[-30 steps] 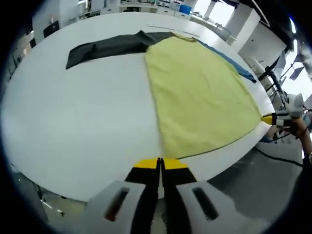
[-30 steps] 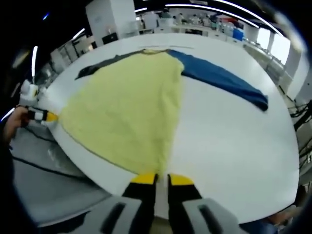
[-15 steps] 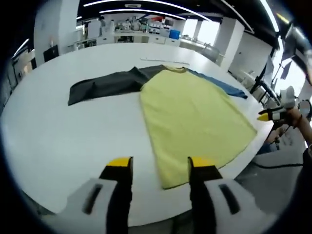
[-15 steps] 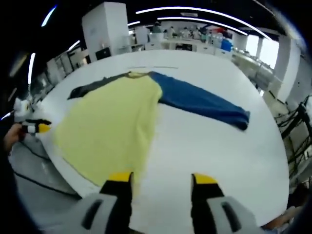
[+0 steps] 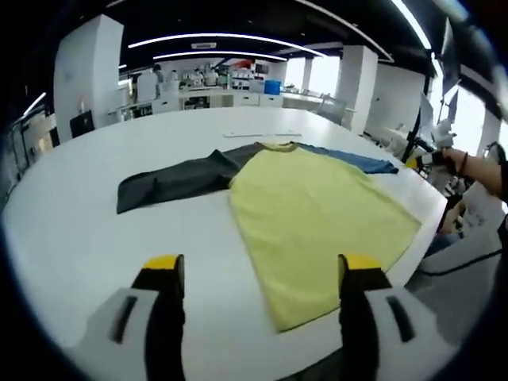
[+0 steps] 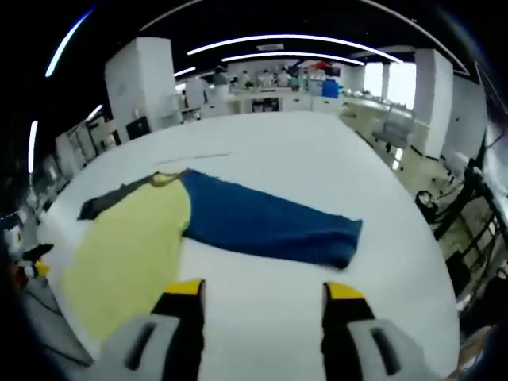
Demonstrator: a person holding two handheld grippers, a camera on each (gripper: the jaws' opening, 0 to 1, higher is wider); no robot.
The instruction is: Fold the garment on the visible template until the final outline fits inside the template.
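A long-sleeved garment lies flat on the white table (image 5: 71,238). Its yellow body (image 5: 317,210) has a dark grey sleeve (image 5: 171,182) and a blue sleeve (image 5: 349,161) spread to either side. My left gripper (image 5: 262,268) is open above the near hem corner and holds nothing. In the right gripper view the blue sleeve (image 6: 270,226) stretches across the middle, with the yellow body (image 6: 131,246) to its left. My right gripper (image 6: 263,292) is open over bare table, clear of the cloth. It also appears in a hand at the table's edge as the right gripper (image 5: 425,159).
A thin pale strip (image 5: 258,133) lies on the table beyond the collar. The table's edge (image 5: 421,238) runs just past the hem, with floor below. Benches and equipment (image 6: 278,83) stand far behind. The left gripper's yellow tip (image 6: 36,268) shows at the table's rim.
Both grippers were shut at the hem corners; they have opened, let go and drawn back from the cloth. The garment lies where it was.
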